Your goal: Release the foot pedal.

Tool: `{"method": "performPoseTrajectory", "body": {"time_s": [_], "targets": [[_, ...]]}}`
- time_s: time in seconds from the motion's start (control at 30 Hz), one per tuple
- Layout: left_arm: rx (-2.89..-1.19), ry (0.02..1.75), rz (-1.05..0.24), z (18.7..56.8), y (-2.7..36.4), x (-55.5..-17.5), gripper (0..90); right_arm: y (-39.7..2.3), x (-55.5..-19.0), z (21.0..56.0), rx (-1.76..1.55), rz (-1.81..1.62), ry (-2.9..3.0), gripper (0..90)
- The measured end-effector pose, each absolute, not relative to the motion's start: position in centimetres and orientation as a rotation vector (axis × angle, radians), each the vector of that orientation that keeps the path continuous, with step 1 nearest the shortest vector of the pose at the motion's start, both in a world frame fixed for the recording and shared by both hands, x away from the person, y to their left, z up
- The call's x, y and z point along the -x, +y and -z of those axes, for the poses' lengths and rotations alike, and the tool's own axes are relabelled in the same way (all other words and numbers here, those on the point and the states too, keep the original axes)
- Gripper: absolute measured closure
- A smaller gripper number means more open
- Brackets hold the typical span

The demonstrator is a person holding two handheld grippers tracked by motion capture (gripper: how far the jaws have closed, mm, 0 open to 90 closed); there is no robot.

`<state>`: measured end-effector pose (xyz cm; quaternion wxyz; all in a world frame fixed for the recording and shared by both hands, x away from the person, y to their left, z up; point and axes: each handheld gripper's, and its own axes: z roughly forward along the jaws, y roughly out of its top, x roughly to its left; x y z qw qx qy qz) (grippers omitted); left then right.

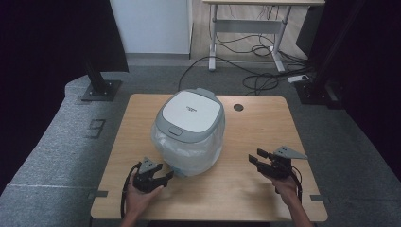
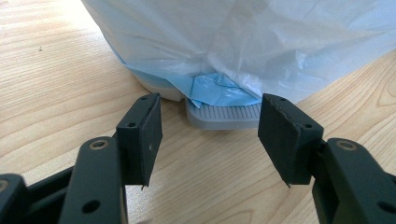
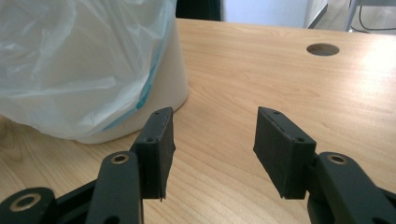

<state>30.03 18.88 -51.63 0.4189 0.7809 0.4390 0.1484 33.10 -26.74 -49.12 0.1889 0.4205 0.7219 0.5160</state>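
Two handheld grippers are held low over the near part of the wooden table (image 1: 265,189), one in each hand. On the left gripper (image 1: 166,177) the jaws are seen spread apart with nothing between them; its tips are pointed at the base of the bin and lie just beside it. In the left gripper view the ribbed grey foot pedal (image 2: 224,114) is seen on the tabletop directly ahead of the gap between the pads, apart from both. On the right gripper (image 1: 255,157) the jaws are likewise parted and empty; this gripper is held well apart from the bin, to its right.

At mid-table a white pedal bin (image 1: 189,130) is stood upright, with its grey-rimmed lid (image 1: 190,112) closed. A translucent plastic liner (image 1: 194,153) is draped over the outside of the body, with a blue fold bunched just above the pedal. Beyond the bin, a round cable hole (image 1: 238,107) is set near the far edge. Farther off, a desk frame (image 1: 246,28) and loose cables (image 1: 260,80) are seen on the floor.
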Motion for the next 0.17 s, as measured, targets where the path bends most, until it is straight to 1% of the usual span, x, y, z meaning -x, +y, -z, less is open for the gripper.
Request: {"method": "performPoseTrajectory", "body": {"time_s": [0.17], "targets": [[-1.962,1.102,-0.377,51.66,18.89,-30.08,40.0,-26.95,-33.09,49.19,-1.19,-1.447,2.026,43.7]]}}
